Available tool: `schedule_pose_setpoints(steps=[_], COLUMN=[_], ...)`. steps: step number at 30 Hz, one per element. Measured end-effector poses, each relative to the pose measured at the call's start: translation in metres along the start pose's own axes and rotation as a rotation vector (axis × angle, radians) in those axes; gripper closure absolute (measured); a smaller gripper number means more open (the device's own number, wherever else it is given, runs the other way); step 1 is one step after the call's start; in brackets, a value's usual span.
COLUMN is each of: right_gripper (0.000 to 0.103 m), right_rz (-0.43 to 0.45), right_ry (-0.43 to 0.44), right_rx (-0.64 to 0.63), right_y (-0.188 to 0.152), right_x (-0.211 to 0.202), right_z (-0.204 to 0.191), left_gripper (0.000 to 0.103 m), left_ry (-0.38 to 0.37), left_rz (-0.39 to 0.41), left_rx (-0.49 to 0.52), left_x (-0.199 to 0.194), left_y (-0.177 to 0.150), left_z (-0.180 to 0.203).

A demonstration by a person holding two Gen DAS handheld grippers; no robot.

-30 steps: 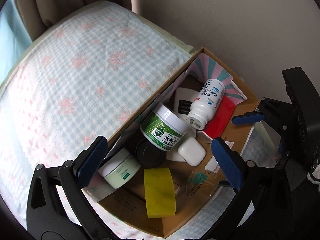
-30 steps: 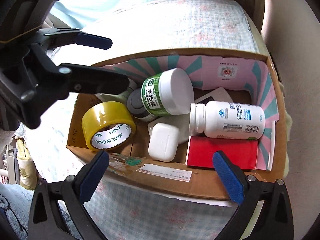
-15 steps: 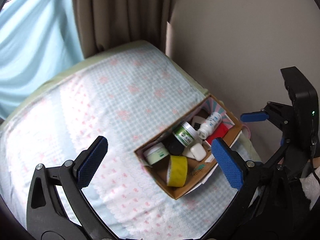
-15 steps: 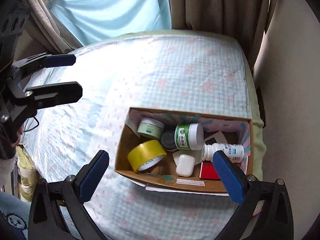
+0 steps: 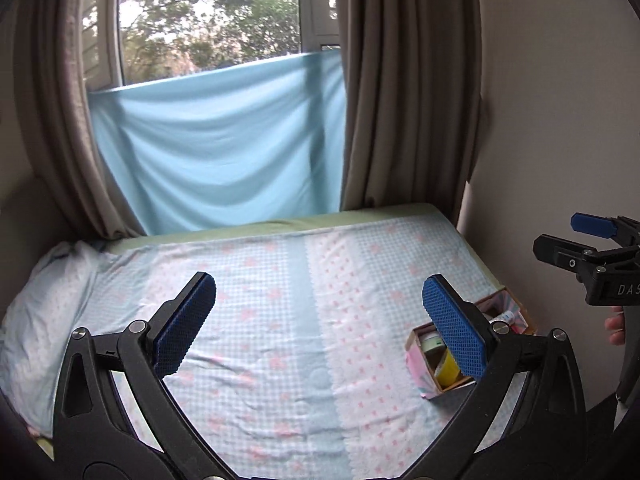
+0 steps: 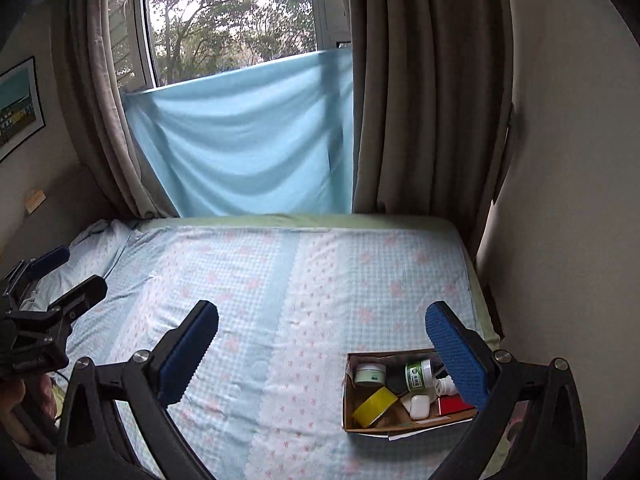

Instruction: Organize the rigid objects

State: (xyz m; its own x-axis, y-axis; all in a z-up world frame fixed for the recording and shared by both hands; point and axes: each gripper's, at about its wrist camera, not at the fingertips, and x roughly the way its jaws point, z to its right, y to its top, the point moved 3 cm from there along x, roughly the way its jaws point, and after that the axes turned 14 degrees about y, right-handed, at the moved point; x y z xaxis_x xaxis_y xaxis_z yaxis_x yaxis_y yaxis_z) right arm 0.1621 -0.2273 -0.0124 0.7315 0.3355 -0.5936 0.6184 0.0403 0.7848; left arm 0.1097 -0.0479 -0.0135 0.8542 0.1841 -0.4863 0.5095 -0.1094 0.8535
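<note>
A cardboard box (image 6: pixel 352 428) sits on the bed at the right, near the wall. It holds a yellow tape roll (image 6: pixel 374 401), a green-labelled jar (image 6: pixel 418 374), a pale green jar (image 6: pixel 370 374), a white earbud case (image 6: pixel 419 405), a white bottle partly hidden and a red box (image 6: pixel 452 405). The box also shows in the left wrist view (image 5: pixel 420 364), partly behind my finger. My left gripper (image 5: pixel 320 320) is open and empty, high above the bed. My right gripper (image 6: pixel 324 344) is open and empty, also well above the box.
The bed (image 6: pixel 300 280) has a blue checked sheet with pink flowers. A pillow (image 5: pixel 36 320) lies at the left. Brown curtains (image 6: pixel 420 100), a window and a hanging light blue cloth (image 6: pixel 248 140) stand behind. A wall (image 6: pixel 560 200) runs along the right.
Both grippers have pulled far back and up from the box, still open and empty. The box has shrunk from filling the view to a small shape at lower right.
</note>
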Motion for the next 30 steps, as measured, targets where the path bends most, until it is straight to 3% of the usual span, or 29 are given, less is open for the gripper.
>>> schedule_pose_setpoints(steps=[4,10,30], right_gripper=[0.000,0.000,0.000], right_rz=[0.055,0.101,0.127], right_ry=[-0.059,-0.142,-0.166], right_rx=[-0.021,-0.048,0.004], right_y=[-0.018,-0.035,-0.035], right_x=[-0.015,-0.028,-0.041], right_z=[-0.024,-0.036,-0.024], left_gripper=[0.000,0.000,0.000], left_ry=[0.040,0.038,0.006], left_rz=[0.047,0.071,0.075], left_rx=[-0.059,-0.083,-0.058], left_x=[-0.030,-0.045,-0.045], left_y=[-0.020,-0.040,-0.035], left_z=[-0.022,-0.028,-0.006])
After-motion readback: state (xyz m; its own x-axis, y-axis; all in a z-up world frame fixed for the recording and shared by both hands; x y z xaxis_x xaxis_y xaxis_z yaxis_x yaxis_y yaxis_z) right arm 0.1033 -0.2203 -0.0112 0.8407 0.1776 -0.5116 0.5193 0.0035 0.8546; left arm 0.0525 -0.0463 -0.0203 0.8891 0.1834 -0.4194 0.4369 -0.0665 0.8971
